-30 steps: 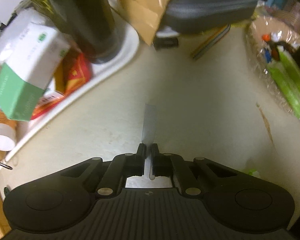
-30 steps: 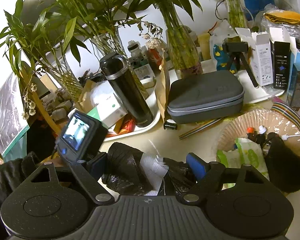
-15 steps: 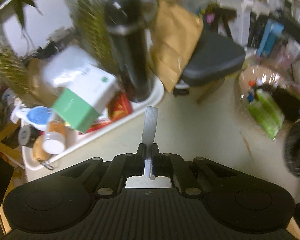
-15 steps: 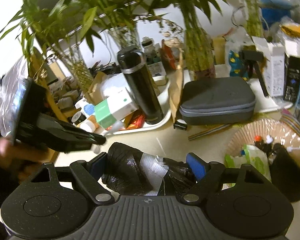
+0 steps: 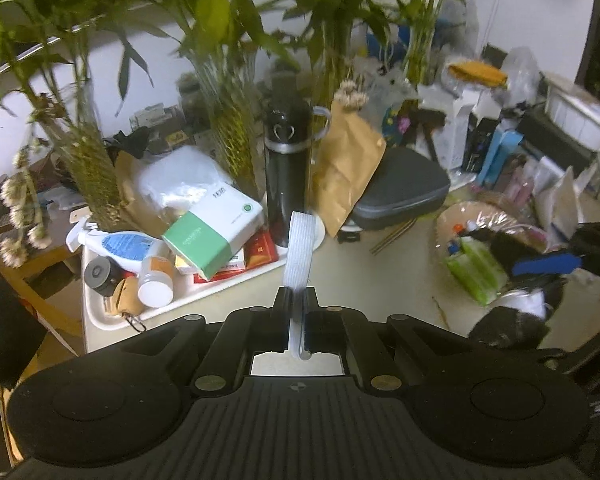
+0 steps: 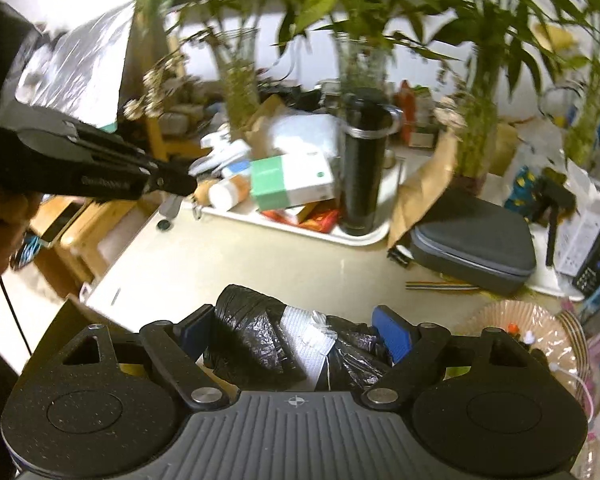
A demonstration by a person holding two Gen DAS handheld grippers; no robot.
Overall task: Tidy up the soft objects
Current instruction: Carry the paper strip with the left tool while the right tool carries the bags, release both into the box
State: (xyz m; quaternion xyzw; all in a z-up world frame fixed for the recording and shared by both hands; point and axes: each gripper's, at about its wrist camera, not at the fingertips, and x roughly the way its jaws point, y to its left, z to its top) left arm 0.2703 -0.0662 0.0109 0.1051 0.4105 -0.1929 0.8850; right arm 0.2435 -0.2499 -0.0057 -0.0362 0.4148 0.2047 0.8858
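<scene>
Cluttered beige tabletop [image 6: 284, 264] fills both views, crowded at the back with bamboo stems in glass vases. At the centre of the task sits a crumpled black plastic bag bundle [image 6: 256, 344] with a white label patch, clamped between the blue pads [image 6: 392, 336] of the right gripper [image 6: 296, 340] and held just above the bare table. Over on the left, the left gripper [image 5: 298, 300] is pinched tight on a thin white ribbed strip [image 5: 300, 252] that stands up from between its jaws, pointing toward the white tray [image 5: 100, 320]. That tray carries a black flask [image 5: 286, 184], a green-and-white box [image 5: 216, 236], a spray bottle and small jars, so it looks too full for soft things. Beyond it lie a grey zip case [image 6: 476, 240] and a brown paper bag [image 5: 344, 176], and to the right a basket lined with crinkled film [image 6: 512, 320]. To do this step well, I judge the bundle should go down on open surface near other soft items, lowered until it rests before the pads part, since slack plastic can cling and drag. Keep both tools well apart, and keep the strip clear of the flask.
</scene>
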